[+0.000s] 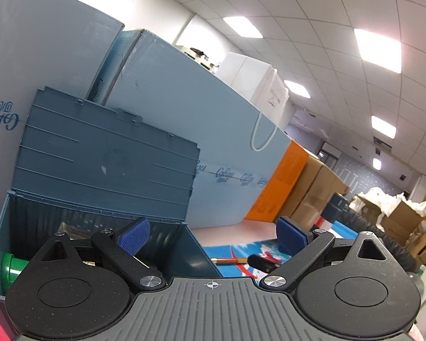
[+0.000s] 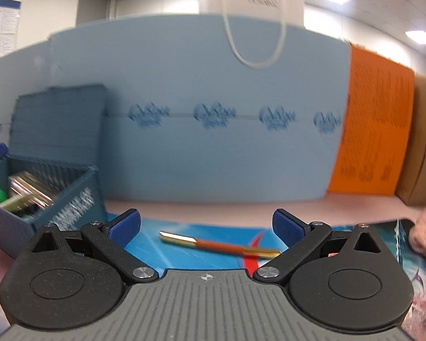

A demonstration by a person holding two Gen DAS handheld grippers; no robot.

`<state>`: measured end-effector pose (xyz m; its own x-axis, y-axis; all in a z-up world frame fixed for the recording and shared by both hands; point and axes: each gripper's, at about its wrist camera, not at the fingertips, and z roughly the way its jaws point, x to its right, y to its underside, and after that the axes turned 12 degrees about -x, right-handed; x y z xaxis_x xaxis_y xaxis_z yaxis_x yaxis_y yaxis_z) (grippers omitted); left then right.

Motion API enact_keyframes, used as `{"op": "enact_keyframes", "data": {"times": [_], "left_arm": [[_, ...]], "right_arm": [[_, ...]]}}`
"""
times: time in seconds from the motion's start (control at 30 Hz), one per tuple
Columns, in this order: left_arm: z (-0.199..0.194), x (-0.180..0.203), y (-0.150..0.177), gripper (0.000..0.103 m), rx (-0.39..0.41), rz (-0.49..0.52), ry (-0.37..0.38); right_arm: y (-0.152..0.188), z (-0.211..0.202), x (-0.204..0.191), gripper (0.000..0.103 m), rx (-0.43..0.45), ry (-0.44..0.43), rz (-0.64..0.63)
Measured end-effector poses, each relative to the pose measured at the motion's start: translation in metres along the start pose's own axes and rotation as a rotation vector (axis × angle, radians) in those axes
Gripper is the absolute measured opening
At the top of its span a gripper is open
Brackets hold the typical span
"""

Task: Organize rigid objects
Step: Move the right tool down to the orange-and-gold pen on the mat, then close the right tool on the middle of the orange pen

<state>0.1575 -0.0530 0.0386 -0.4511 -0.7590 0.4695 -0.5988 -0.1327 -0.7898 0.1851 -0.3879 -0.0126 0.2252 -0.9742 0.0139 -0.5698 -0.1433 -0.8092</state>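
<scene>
Right wrist: pen (image 2: 220, 245) lies crosswise between spread jaws, untouched.

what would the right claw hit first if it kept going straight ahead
Probably the orange pen with gold ends, lying on the blue printed mat between the open right claw fingers; beyond it stands the pale blue box.

Pale blue cartons (image 2: 213, 147) line the back beside an orange box (image 2: 372, 130) and brown cartons (image 2: 423, 142).

Black tool (image 2: 206, 227) — blue ribbed pads (image 2: 125, 227), silver screws.
</scene>
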Motion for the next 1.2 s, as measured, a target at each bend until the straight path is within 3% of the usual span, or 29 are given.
{"op": "enact_keyframes", "data": {"times": [0.3, 0.67, 0.8, 0.9, 1.0, 1.2], "left_arm": [[0.007, 0.012, 0.005, 0.098, 0.028, 0.07, -0.137], [0.01, 0.036, 0.016, 0.098, 0.054, 0.198, -0.216], [0.016, 0.055, 0.027, 0.098, 0.034, 0.259, -0.106], [0.022, 0.081, 0.045, 0.098, 0.022, 0.408, -0.066], [0.027, 0.098, 0.059, 0.098, -0.007, 0.537, -0.066], [0.029, 0.099, 0.066, 0.098, -0.051, 0.542, -0.008]], "right_arm": [[0.012, 0.02, 0.011, 0.103, -0.06, 0.004, -0.062], [0.013, 0.04, 0.015, 0.103, -0.095, -0.013, -0.152], [0.009, 0.048, 0.016, 0.103, -0.111, -0.052, -0.159], [0.003, 0.058, 0.014, 0.103, -0.121, -0.026, -0.199], [-0.003, 0.071, 0.009, 0.103, -0.157, -0.053, -0.239], [-0.019, 0.096, 0.012, 0.101, -0.27, -0.227, -0.194]]}}
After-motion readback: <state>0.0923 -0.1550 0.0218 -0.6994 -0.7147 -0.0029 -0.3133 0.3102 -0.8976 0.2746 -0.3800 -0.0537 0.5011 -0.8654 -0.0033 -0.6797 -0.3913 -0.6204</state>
